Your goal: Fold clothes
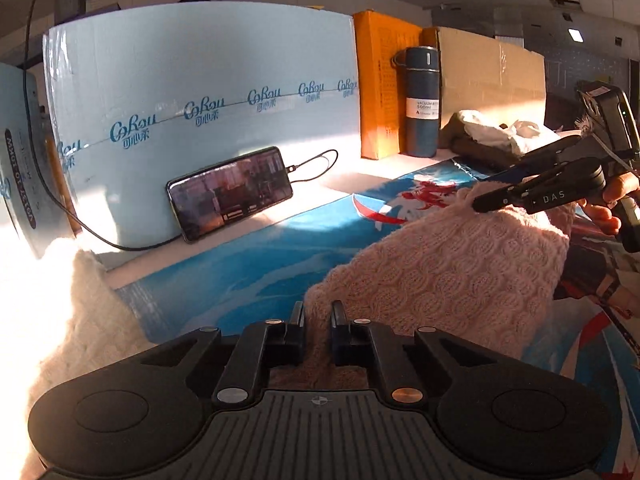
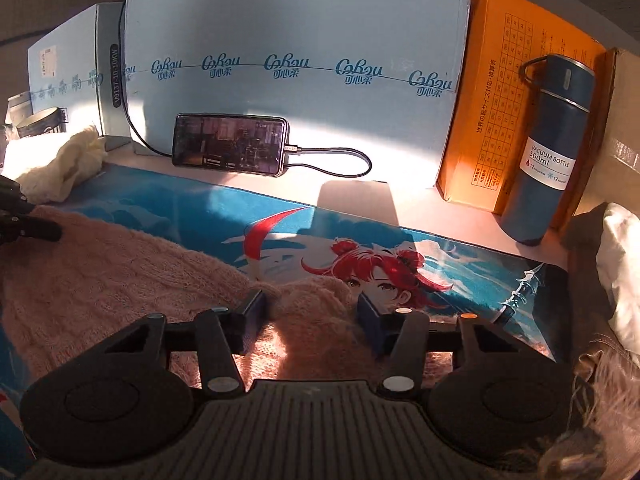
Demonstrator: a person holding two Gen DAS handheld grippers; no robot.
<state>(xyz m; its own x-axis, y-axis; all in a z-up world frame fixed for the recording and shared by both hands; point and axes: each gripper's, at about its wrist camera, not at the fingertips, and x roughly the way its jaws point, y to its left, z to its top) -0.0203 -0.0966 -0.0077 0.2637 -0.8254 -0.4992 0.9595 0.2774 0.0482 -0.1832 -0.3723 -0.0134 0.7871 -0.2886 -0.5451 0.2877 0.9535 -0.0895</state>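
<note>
pink sweater (image 1: 440,272) long axis l-r, l gripper (image 1: 318,316) pinching it, r gripper (image 2: 310,308) spread

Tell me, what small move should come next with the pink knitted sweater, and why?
Probably close the right gripper: its fingers stand open around a raised fold of the pink knitted sweater, while the left gripper already pinches another edge above the blue printed mat.

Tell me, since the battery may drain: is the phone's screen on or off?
On. The phone, propped sideways against the blue box, shows a lit picture in both views, and a cable is plugged into its end.
</note>
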